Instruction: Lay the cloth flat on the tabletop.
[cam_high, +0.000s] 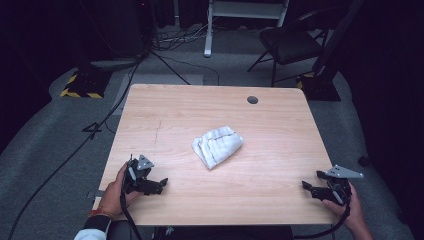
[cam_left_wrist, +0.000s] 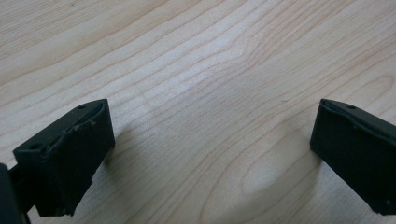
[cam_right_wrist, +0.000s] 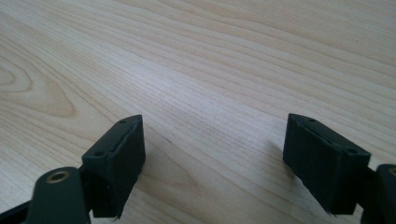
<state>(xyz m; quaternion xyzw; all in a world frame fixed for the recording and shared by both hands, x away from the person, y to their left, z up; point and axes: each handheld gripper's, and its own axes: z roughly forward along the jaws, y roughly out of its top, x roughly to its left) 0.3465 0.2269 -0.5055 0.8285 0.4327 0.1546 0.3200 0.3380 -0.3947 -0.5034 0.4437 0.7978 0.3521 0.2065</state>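
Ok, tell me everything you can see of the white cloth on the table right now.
The white cloth looks like soft fabric, maybe a small towel, bundled into a loose, rumpled, roughly folded heap with a thin dark stripe across it. It lies flat near the middle of the wooden table, resting on the tabletop alone. Nothing else touches it: the left gripper and right gripper sit apart from it by the near edge, jaws open and empty.

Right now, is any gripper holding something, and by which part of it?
Nothing is held. Both the left gripper and the right gripper have open jaws over bare table; the white cloth lies apart, untouched.
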